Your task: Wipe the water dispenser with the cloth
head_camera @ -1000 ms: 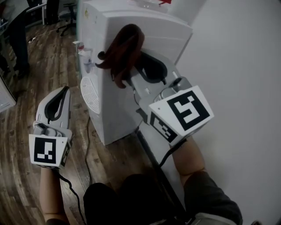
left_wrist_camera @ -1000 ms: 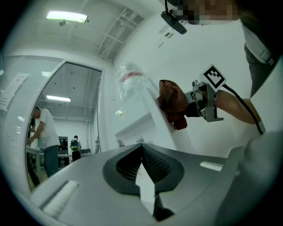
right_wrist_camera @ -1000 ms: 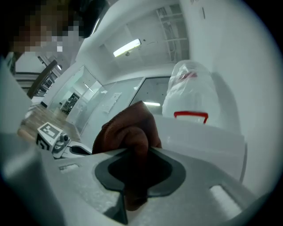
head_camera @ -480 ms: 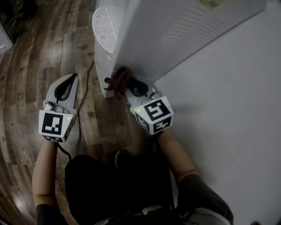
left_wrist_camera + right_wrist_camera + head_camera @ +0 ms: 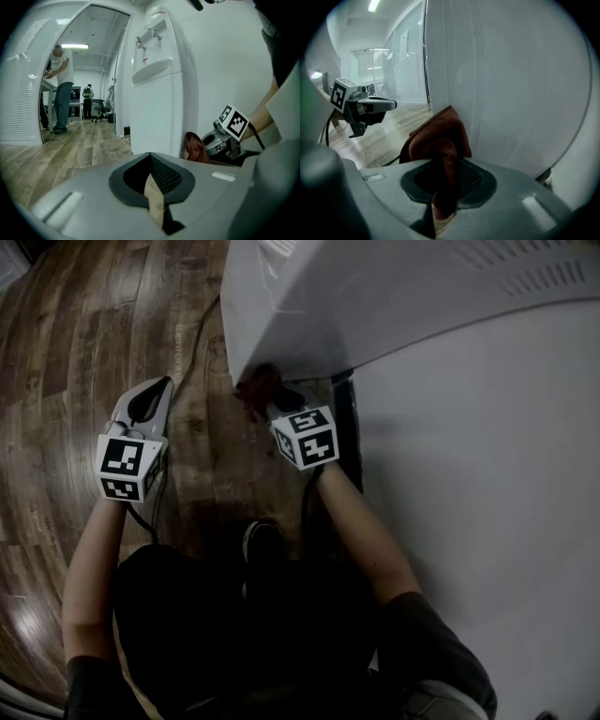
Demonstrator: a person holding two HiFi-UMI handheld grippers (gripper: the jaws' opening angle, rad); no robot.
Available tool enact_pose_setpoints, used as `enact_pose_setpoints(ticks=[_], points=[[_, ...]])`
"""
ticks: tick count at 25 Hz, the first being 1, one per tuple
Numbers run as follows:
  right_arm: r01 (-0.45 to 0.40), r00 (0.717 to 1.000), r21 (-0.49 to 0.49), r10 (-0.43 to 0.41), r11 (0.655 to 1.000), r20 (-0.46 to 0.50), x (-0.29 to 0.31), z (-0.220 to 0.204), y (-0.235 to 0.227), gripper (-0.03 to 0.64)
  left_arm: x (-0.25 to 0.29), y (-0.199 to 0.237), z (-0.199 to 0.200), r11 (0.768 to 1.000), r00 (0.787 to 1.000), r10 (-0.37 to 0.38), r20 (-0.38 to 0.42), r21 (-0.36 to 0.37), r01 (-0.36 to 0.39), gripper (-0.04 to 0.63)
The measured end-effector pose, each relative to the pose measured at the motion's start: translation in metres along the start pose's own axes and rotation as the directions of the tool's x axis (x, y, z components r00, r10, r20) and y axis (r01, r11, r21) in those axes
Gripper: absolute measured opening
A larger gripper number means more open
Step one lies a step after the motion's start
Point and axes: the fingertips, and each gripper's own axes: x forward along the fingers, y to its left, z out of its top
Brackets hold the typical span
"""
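The white water dispenser (image 5: 375, 296) stands against the wall, its taps showing in the left gripper view on the water dispenser (image 5: 159, 84). My right gripper (image 5: 274, 401) is shut on a rust-brown cloth (image 5: 260, 385), pressed low against the dispenser's side near the floor. The right gripper view has the cloth (image 5: 438, 140) bunched between the jaws of the right gripper (image 5: 443, 187), touching the white side panel (image 5: 506, 84). My left gripper (image 5: 150, 399) hovers over the floor to the left, shut and holding nothing; its own view shows the left gripper (image 5: 152, 185) with jaws together.
A black power cable (image 5: 192, 362) runs over the wooden floor (image 5: 84, 352) by the dispenser's base. The white wall (image 5: 487, 502) is close on the right. People stand in the office (image 5: 58, 84) far behind the doorway.
My right gripper has slid the cloth down the dispenser's side, from the upper part to the bottom edge near the floor. The left gripper stayed beside it.
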Motion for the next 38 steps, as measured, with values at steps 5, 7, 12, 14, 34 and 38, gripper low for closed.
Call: enact_pose_setpoints(ticks=[5,7,12,14,34,38], points=[[-0.018,1.0,-0.022,0.018,1.0,-0.008,-0.001,-0.004,0.005,0.061,-0.006,0.012,0.015,0.999,0.997,0.035,0.069,0.036,-0.038,0.02],[-0.033,0.999,-0.052,0.033,0.998,-0.001,-0.006,0.002,0.011,0.061,-0.014,0.017,0.032,0.997,0.993,0.052,0.108,0.043,-0.057,0.02],[-0.072,0.997,-0.113,0.076,0.991,0.033,-0.043,0.041,0.03,0.061,-0.052,0.008,0.116,0.995,0.98,-0.011,0.196,0.104,-0.01,0.02],[-0.101,0.993,-0.109,0.107,0.989,0.057,-0.066,0.064,0.038,0.061,-0.067,0.001,0.147,0.994,0.979,-0.021,0.202,0.109,-0.001,0.02],[-0.054,0.986,-0.132,0.073,0.99,0.148,-0.311,0.28,0.065,0.061,-0.217,-0.059,0.371,0.998,0.993,-0.014,0.113,-0.061,0.021,0.02],[-0.014,0.982,-0.103,0.033,0.995,0.186,-0.378,0.34,0.076,0.061,-0.264,-0.06,0.431,0.993,0.994,-0.023,0.111,-0.114,0.036,0.02]])
